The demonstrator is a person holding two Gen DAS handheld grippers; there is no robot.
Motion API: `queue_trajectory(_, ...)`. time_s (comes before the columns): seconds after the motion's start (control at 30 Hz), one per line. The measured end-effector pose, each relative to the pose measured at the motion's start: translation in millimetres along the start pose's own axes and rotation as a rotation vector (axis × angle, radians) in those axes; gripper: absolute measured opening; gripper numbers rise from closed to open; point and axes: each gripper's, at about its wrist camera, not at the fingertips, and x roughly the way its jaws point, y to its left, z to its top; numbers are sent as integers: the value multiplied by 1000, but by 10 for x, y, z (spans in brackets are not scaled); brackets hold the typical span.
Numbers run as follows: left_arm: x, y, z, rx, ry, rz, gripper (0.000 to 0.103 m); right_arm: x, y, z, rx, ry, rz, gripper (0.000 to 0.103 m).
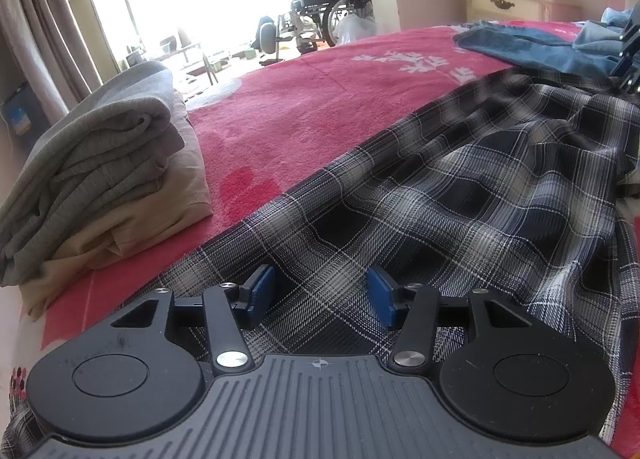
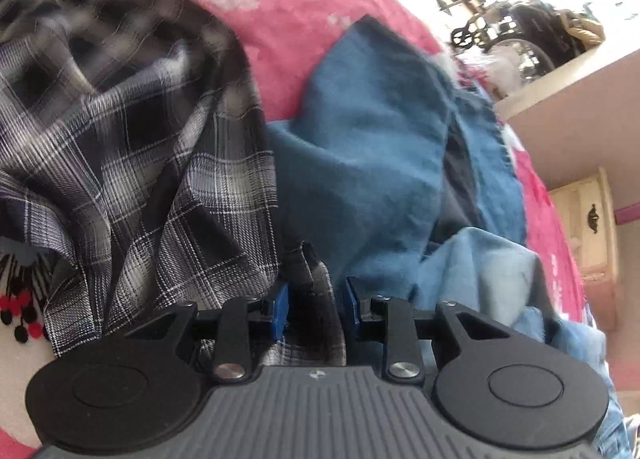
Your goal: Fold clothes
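In the left wrist view, a stack of folded clothes [image 1: 100, 179] is seen at the left edge of the bed [image 1: 304, 99], a grey garment lying on top of a beige one. The bed is covered by a red blanket with white flower prints. To the right of the stack, a plaid shirt [image 1: 460, 187] is spread across the bed toward its right side. The left gripper [image 1: 320, 293] is held low over the near part of the shirt; its jaws are parted, with flat cloth seen between the blue pads and nothing pinched. At the far right of the bed a blue garment [image 1: 520, 45] is lying beyond the shirt, and part of the right gripper [image 1: 630, 59] is glimpsed at the edge of the view. Beyond the bed, a wheelchair [image 1: 328, 7] and a cream cabinet [image 1: 504, 3] are visible.

In the right wrist view, which is blurred, the plaid shirt [image 2: 140, 131] is bunched at the left, and the blue garment [image 2: 380, 163] is lying just beside it, touching it. A fold of the shirt's edge stands between the jaws of the right gripper [image 2: 316, 307]; whether the pads are pressed on it cannot be told. A paler blue cloth [image 2: 488, 271] lies at the right.
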Motion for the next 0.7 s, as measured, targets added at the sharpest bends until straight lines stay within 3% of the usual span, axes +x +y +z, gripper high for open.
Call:
queue_trajectory(0.17, -4, -1, -7, 0, -2, 1, 52, 81, -50, 16, 40, 8, 37, 33)
queue_trajectory(0.2, -5, -1, -10, 0, -3, 1, 52, 73, -78, 7, 58, 2, 45, 29)
queue_trajectory(0.23, -6, -2, -13, 1, -5, 2, 52, 40, -97, -9, 80, -10, 46, 18)
queue_trajectory(0.33, -7, -1, -14, -2, -5, 2, 52, -110, -166, -73, 146, -68, 22, 8)
queue_trajectory(0.57, -10, 11, -5, -14, 0, 1, 52, -605, -474, -413, 423, -259, -19, 7)
queue_trajectory(0.7, -4, 15, 0, -13, 2, -1, 53, -780, -631, -575, 528, -309, -5, 7)
